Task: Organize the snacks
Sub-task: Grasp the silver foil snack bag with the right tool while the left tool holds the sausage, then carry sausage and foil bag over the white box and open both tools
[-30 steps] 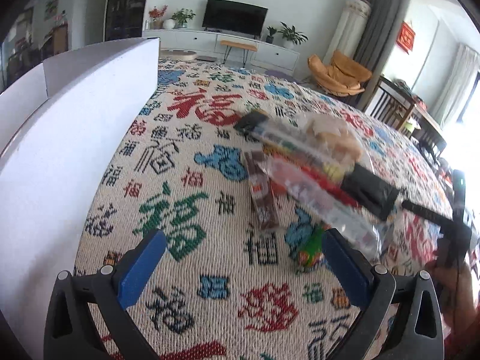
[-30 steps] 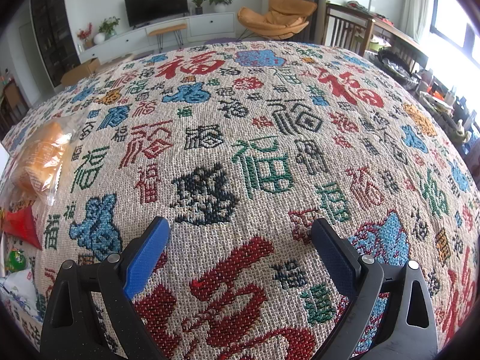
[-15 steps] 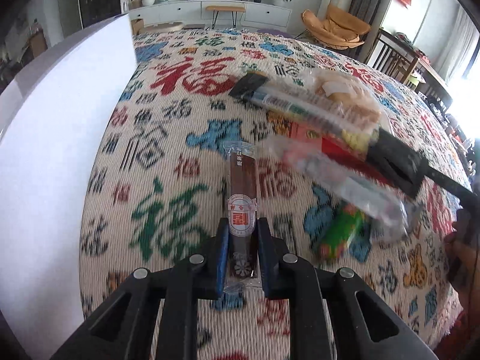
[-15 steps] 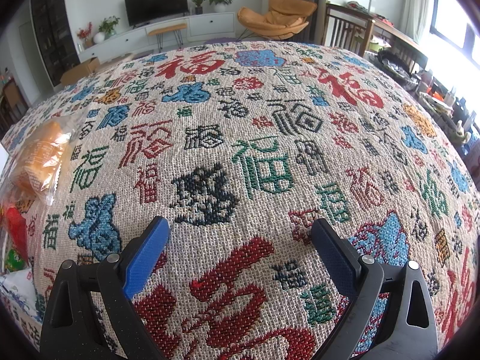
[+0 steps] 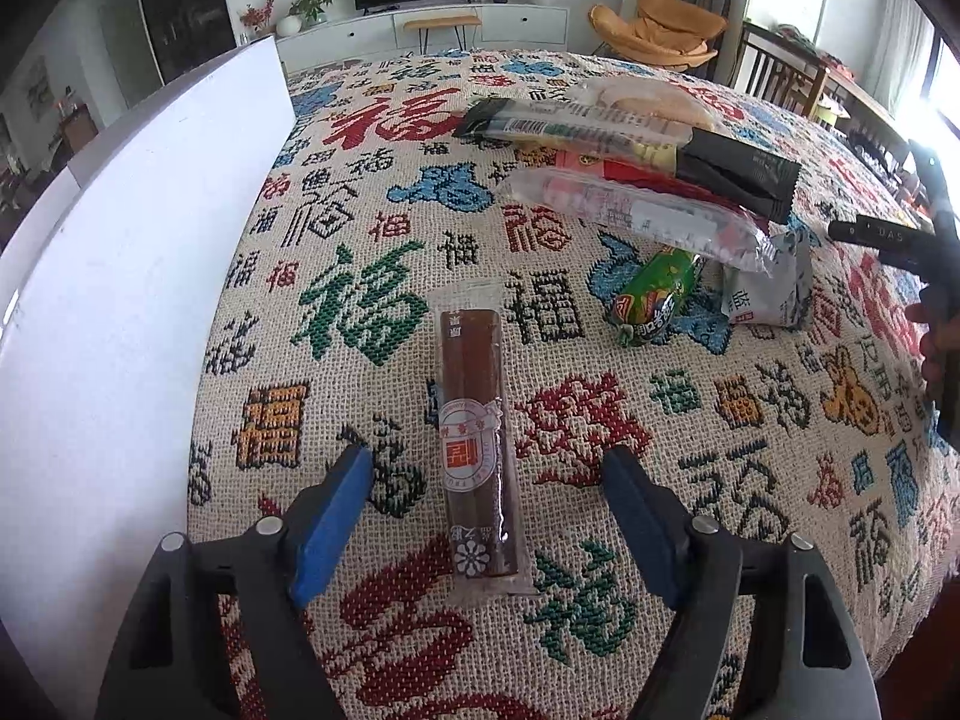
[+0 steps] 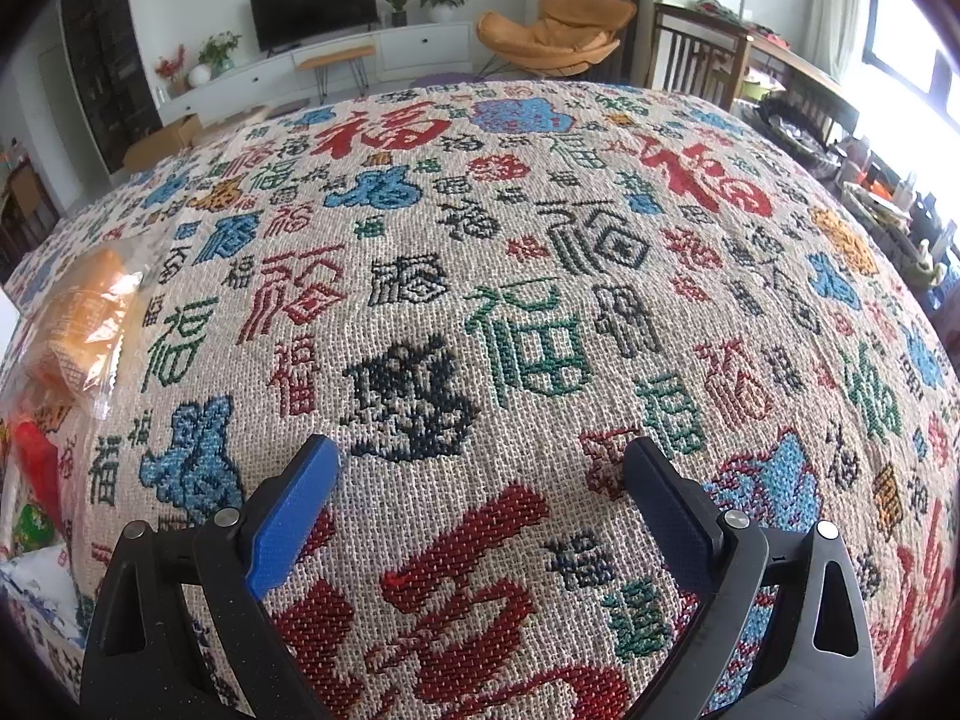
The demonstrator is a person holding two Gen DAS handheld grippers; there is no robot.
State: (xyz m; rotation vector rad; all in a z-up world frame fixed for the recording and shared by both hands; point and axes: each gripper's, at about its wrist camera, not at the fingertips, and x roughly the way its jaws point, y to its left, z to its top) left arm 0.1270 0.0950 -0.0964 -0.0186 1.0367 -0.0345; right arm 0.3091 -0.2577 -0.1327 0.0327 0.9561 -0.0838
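Observation:
A brown snack bar in a clear wrapper (image 5: pixel 474 438) lies flat on the patterned cloth, between the open jaws of my left gripper (image 5: pixel 486 480), which do not touch it. A pile of snacks lies beyond: a long clear pack (image 5: pixel 636 210), a black-ended pack (image 5: pixel 738 171), a green sausage snack (image 5: pixel 654 288), a white packet (image 5: pixel 768 294) and a bread bag (image 5: pixel 648 99). My right gripper (image 6: pixel 480 468) is open and empty over bare cloth. An orange snack bag (image 6: pixel 84 318) lies at its far left.
A white box wall (image 5: pixel 120 276) stands along the left of the cloth. The other gripper and hand (image 5: pixel 924 276) show at the right edge of the left wrist view. The table's cloth (image 6: pixel 540 276) fills the right wrist view; chairs and a TV stand lie beyond.
My left gripper closed on the brown bar, carried it toward me away from the pile, then opened and let it go on the cloth. The right gripper has not moved.

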